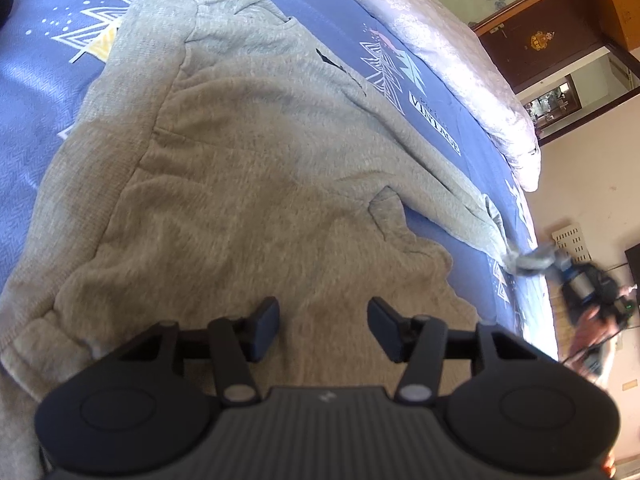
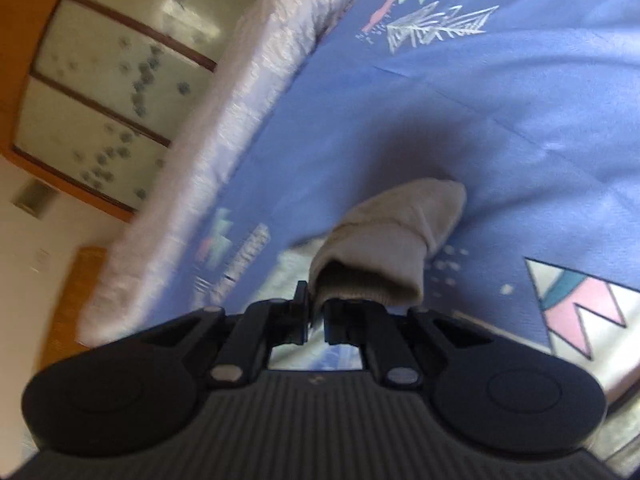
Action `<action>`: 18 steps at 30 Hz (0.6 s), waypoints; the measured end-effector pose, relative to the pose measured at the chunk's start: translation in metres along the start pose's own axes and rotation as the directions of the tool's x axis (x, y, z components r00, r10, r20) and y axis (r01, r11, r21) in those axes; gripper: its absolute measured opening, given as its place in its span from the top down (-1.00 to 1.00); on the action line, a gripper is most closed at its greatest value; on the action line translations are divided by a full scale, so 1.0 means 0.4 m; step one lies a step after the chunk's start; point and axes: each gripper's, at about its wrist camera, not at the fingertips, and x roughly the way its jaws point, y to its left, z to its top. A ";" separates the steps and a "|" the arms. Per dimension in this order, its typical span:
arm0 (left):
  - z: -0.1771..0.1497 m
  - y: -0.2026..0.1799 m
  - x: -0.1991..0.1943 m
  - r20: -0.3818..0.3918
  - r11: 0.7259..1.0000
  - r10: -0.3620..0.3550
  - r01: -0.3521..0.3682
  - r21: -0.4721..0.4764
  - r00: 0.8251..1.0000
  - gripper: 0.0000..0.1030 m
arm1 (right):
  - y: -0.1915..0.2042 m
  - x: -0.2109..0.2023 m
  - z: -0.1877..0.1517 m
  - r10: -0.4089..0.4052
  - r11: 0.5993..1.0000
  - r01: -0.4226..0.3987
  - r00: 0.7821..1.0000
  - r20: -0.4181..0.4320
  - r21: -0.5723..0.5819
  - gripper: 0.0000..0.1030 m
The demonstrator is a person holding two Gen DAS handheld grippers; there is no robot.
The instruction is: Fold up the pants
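Beige-grey fleece pants lie spread on a blue printed bedspread. My left gripper hovers just above the near part of the pants, its jaws standing apart with only fabric below them. One pant leg stretches to the right toward the bed edge. There my right gripper has the leg's cuff end pinched, a hand behind it. In the right wrist view the right gripper is shut on the cuff, which bunches up over the jaws above the bedspread.
A pale patterned quilt runs along the bed's far side. A dark wooden door and frosted sliding panels stand beyond the bed. The bed edge drops to a wooden floor on the right gripper's side.
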 end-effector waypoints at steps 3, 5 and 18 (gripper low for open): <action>-0.001 -0.009 0.003 0.004 1.000 0.012 -0.012 0.005 1.000 0.00 | 0.014 0.008 0.110 0.105 0.978 -0.137 0.975 0.194 0.156 0.70; -0.001 -0.013 0.003 0.005 1.000 0.018 -0.018 0.005 1.000 0.00 | 0.015 0.032 0.183 0.016 0.984 -0.072 0.950 0.313 0.166 0.03; 0.002 -0.031 -0.007 0.002 0.999 0.031 -0.031 0.030 1.000 -0.08 | -0.132 0.016 0.092 -0.375 0.926 0.377 0.897 0.235 0.041 -0.30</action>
